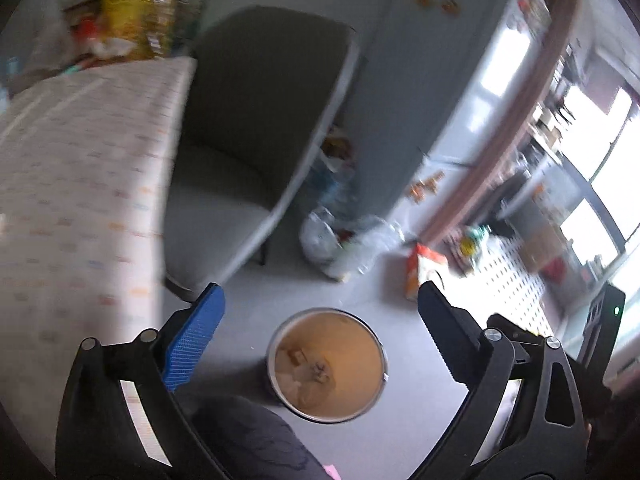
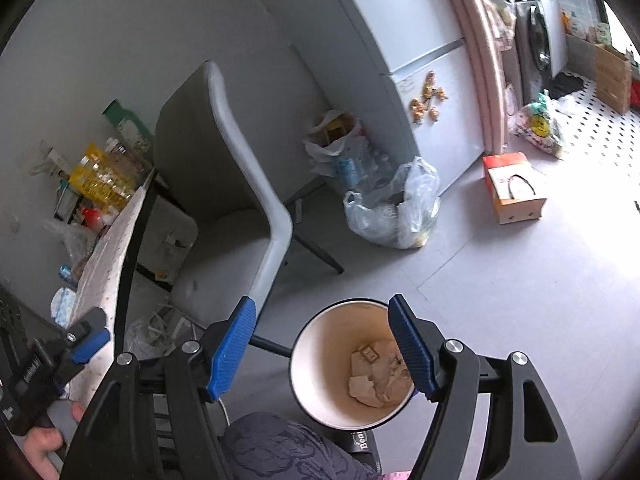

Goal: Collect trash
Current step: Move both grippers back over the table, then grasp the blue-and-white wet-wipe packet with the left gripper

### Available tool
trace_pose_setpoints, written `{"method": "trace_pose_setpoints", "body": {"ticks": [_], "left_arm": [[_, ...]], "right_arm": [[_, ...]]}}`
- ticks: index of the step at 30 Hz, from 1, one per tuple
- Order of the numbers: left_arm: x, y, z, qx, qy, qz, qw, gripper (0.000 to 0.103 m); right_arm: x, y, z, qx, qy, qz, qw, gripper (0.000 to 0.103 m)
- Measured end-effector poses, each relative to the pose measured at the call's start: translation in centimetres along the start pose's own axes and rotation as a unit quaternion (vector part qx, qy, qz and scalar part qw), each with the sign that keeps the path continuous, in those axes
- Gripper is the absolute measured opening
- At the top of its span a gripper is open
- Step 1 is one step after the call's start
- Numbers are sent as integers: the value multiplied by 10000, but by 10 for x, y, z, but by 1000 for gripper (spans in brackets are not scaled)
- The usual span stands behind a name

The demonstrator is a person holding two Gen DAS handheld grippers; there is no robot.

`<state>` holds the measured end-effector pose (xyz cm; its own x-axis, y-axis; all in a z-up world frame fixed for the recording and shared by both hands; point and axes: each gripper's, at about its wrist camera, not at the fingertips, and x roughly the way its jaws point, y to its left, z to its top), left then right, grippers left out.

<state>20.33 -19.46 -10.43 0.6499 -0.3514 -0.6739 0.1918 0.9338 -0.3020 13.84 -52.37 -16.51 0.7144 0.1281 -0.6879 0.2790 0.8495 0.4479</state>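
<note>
**Both grippers over the bin, nothing held**

I've got the left gripper (image 1: 320,316) spread wide, empty, w/ the round bin (image 1: 276,354) on the grey floor (image 1: 400,432) between its fingers. Right gripper (image 2: 322,344) likewise released, empty; bin (image 2: 316,360) sits at its 6 o'clock, crumpled paper scraps (image 2: 374,380) at the bottom. Room: grey chair (image 2: 224,184) at 10 o'clock in right view, pulled near a table w/ patterned cloth (image 1: 80,184). Clear plastic bag (image 2: 394,208) of rubbish at 12, beside the fridge (image 2: 436,92). Orange-white box (image 2: 512,188) at 2 on the floor. Left view is blurred.
</note>
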Motion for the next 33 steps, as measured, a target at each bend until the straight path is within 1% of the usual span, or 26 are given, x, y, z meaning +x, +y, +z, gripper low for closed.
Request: {"method": "trace_pose_setpoints", "body": {"ticks": [5,9,12,15,18,25,29,33], "left_arm": [[-39,51,12,-499,-356,390,9974,97],[-66,91,15,-827,-568,664,9927,97],[-81,120,15,-1042,-724,834,9884,97],[-94,146,15,-1141,-834,1151,9832,97],[-108,177,12,-1353,-921,1527,9746,97],[-122,236,3,-1664,-740,2041,9619,97],[-124,257,-6,-1826,-644,2217,9557,97],[-120,268,-10,-1788,-507,2384,9532,97]], "right_arm": [[4,38,-2,-287,42,239,9993,73],[5,73,-5,-538,71,455,9975,78],[7,103,-9,-753,83,603,9953,81],[8,131,-14,-939,105,736,9928,85],[9,158,-19,-1106,149,866,9900,86],[14,206,-27,-1383,188,1089,9842,86],[17,229,-36,-1529,256,1211,9805,86],[19,252,-44,-1677,319,1309,9766,86]]}}
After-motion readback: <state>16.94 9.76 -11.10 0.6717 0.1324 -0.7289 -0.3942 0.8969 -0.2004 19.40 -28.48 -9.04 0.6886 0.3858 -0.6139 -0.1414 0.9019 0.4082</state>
